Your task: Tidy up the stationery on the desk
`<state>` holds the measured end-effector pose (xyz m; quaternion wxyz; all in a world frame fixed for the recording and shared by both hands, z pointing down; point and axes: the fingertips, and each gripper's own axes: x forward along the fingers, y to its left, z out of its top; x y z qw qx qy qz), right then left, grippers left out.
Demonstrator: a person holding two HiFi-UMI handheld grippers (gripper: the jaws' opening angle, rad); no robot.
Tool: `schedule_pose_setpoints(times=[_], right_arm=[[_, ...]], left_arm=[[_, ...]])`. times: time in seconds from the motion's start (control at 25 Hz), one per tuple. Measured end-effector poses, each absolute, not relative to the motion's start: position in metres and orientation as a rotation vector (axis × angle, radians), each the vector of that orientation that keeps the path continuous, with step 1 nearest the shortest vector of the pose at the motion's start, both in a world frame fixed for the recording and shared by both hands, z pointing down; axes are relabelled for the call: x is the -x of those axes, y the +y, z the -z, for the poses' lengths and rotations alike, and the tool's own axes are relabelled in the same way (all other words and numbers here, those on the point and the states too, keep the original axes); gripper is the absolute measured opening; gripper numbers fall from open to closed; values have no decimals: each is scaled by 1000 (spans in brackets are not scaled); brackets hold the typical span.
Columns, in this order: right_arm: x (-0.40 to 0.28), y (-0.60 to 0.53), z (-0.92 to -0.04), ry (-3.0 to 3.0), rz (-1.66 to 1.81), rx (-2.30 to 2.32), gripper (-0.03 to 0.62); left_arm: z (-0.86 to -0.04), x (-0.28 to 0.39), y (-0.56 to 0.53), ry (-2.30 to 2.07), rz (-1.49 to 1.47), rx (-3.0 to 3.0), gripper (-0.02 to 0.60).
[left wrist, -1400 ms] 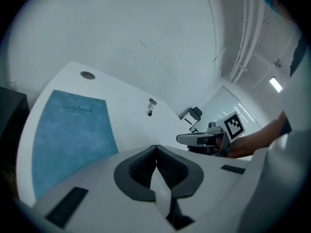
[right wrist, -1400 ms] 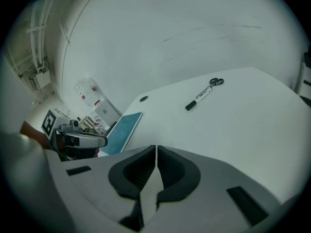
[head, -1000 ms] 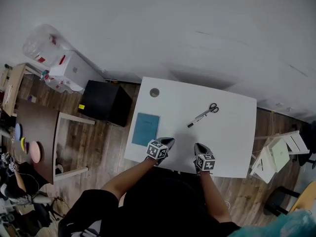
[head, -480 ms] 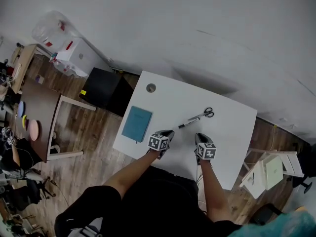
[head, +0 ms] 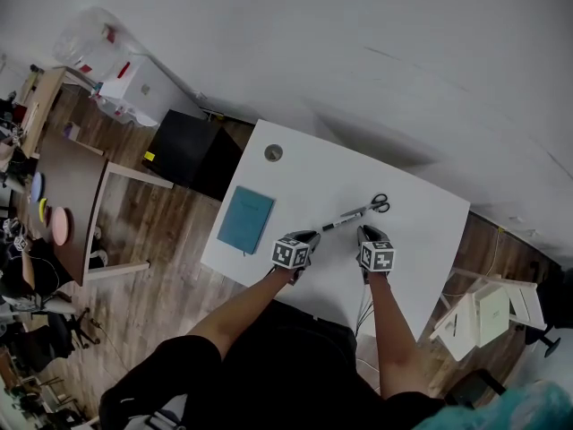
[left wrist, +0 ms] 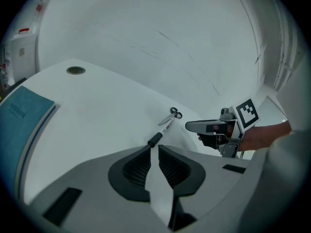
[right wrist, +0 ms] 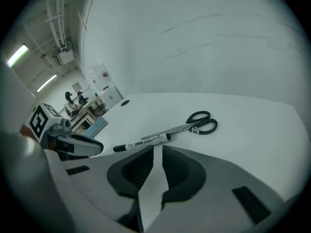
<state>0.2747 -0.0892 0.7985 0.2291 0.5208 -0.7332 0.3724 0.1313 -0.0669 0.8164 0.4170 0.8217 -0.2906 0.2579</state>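
A black-capped white marker (head: 342, 218) lies on the white desk (head: 412, 240), end to end with black-handled scissors (head: 379, 204). A blue notebook (head: 246, 219) rests near the desk's left edge. My left gripper (head: 310, 237) hovers just short of the marker's cap (left wrist: 154, 140). Its jaws have just been opening and stand a narrow slit apart with nothing between them. My right gripper (head: 366, 232) hangs near the marker's (right wrist: 143, 142) middle, jaws nearly together and empty. The scissors (right wrist: 198, 123) lie just beyond it.
A round cable grommet (head: 273, 152) sits in the desk's far left corner. Left of the desk stand a black box (head: 186, 155), a wooden table (head: 67, 213) and white containers (head: 134, 88). A white folding rack (head: 488, 307) stands on the floor at the right.
Both grippers have moved forward over the desk from its near edge to the marker. The stationery has not moved on the desk.
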Motion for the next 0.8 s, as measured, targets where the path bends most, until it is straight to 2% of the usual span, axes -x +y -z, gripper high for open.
schedule_pose_setpoints(times=[0.12,0.32,0.8], right_arm=[[-276,-93,-805,-2008,-1032,-1410,77],[-279,-106,-811,-1992,-1033,-1392,95],[-276,-139,-812,-2019,-1012,-1350,98]], left_arm=[[-820,-135,-69,-721,-678,-2078,54],[-821,-137,-80,-740,-723,-2115,57],[-830,-149,-73,-630,-808,-2124,57]])
